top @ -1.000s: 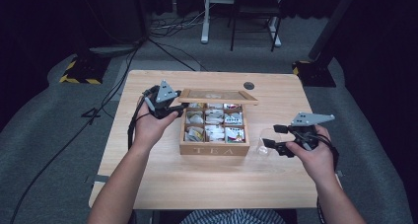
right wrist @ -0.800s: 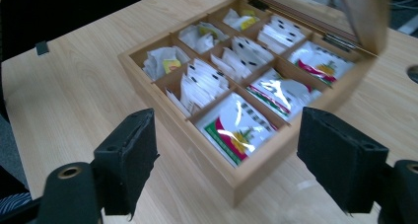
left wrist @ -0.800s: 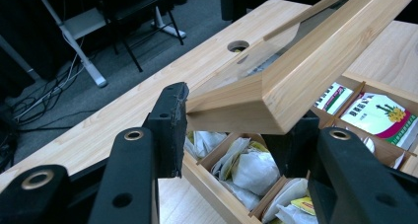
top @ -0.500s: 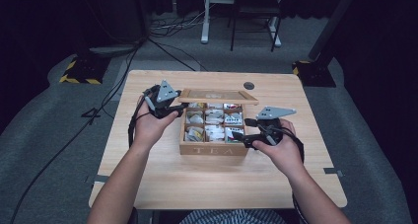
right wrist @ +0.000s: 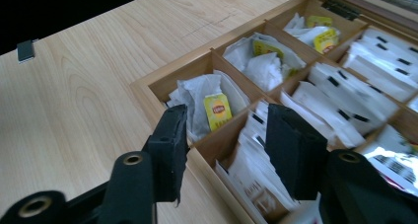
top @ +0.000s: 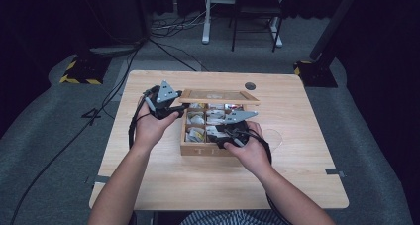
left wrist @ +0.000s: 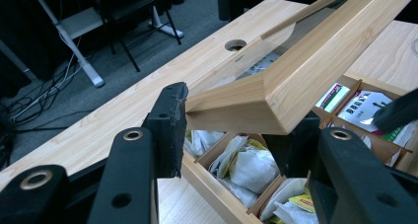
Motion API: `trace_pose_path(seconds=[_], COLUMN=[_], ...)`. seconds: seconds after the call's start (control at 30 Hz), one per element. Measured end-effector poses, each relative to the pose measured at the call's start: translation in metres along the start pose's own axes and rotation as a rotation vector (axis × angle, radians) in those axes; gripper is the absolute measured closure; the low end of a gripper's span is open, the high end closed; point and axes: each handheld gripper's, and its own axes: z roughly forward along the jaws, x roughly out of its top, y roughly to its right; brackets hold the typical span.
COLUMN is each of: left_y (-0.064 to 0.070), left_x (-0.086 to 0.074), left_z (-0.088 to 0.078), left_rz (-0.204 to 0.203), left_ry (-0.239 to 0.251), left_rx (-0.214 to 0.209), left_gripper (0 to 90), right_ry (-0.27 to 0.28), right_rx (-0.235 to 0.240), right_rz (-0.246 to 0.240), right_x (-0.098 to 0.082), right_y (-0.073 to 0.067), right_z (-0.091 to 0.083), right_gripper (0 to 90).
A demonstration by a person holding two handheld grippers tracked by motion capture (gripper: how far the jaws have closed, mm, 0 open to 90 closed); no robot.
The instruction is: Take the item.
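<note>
Tea bags (right wrist: 212, 103) in box (top: 190, 148) on table (top: 297, 170)

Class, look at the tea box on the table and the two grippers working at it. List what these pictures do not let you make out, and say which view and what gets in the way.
1. High view: the right gripper and hand cover part of the tea box.
2. Left gripper view: the raised lid hides the far compartments.
3. Right gripper view: the print on the white packets is blurred; the packet under the jaws is cut off by the bottom edge.
4. High view: the lettering on the box front is too small to read.
</note>
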Motion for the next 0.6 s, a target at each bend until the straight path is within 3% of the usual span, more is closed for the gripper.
trace_pose_path(seconds=[0.1,0.6], left_y=[0.0,-0.001], left_x=[0.0,0.001], left_z=[0.0,0.0], left_rz=[0.0,-0.006], left_ry=[-0.001,0.003], left_rx=[0.0,-0.001], left_gripper=[53.8,53.8], right_ry=[-0.001,-0.022], right_rx=[0.009,0.03], right_rz=[0.006,-0.004], right_x=[0.003,0.008], right_y=[-0.004,-0.011], right_z=[0.013,0.043], right_gripper=[52.8,60.8])
